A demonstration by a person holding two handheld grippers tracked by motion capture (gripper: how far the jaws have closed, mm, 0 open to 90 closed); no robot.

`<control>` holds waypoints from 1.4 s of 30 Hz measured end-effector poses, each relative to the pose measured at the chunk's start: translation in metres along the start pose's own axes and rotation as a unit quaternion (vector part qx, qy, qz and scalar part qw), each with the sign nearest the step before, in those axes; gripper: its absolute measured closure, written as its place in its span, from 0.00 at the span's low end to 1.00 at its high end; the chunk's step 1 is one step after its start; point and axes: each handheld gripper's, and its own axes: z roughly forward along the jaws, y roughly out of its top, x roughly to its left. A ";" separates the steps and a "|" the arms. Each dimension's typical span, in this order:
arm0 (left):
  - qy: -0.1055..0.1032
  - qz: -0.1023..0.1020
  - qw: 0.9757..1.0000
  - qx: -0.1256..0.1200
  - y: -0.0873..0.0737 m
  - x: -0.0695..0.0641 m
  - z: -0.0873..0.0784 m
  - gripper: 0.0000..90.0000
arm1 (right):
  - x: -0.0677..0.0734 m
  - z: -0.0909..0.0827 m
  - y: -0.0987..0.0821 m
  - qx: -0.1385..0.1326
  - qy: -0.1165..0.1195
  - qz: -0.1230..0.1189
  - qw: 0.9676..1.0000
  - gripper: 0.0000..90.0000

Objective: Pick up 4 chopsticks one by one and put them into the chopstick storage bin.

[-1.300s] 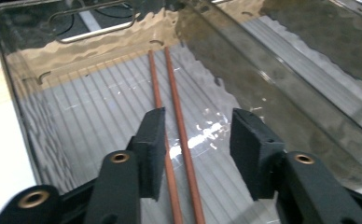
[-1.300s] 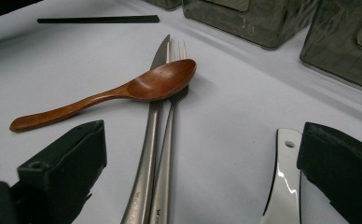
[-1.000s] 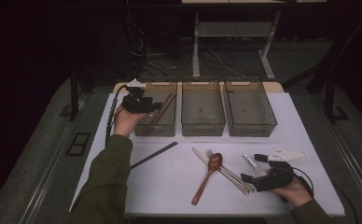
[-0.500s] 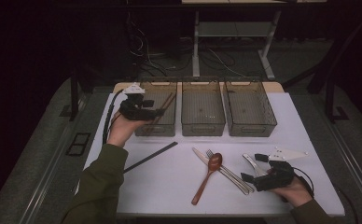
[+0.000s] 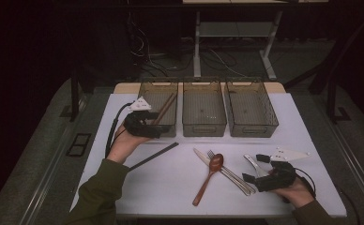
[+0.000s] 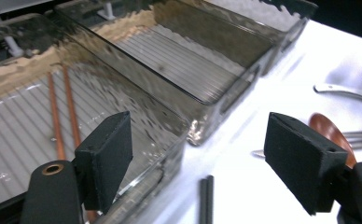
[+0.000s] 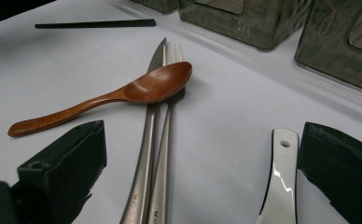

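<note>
A dark room with a desk frame and cables behind surrounds the white table in the high view, where three smoky clear bins stand in a row at the far edge. The left gripper hovers at the near corner of the left bin, in which two slim brown chopsticks lie slanted; its jaws have just been opening and hold nothing. Black chopsticks lie on the table just beside that hand. The right gripper rests low near the front right, jaws apart around a white-handled utensil. In the left gripper view the brown chopsticks lie side by side on the ribbed bin floor, and the jaws stand wide and empty. In the right gripper view the wooden spoon lies across a knife and fork; the white handle, glossy with a small hole, sits between the open jaws, untouched. Tiny marks stamped on the steel handles cannot be read.
</note>
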 end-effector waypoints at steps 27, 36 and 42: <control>-0.010 0.015 1.000 0.017 -0.056 -0.040 -0.018 0.19 | 0.000 0.000 0.000 -0.001 -0.003 0.003 1.000 0.01; 0.001 0.018 0.999 0.037 -0.081 -0.044 -0.026 0.23 | 0.000 0.000 -0.001 0.000 -0.005 0.002 1.000 0.01; 0.011 0.016 0.999 0.051 -0.091 -0.039 -0.030 0.35 | 0.000 0.000 -0.001 0.001 -0.006 0.001 1.000 0.01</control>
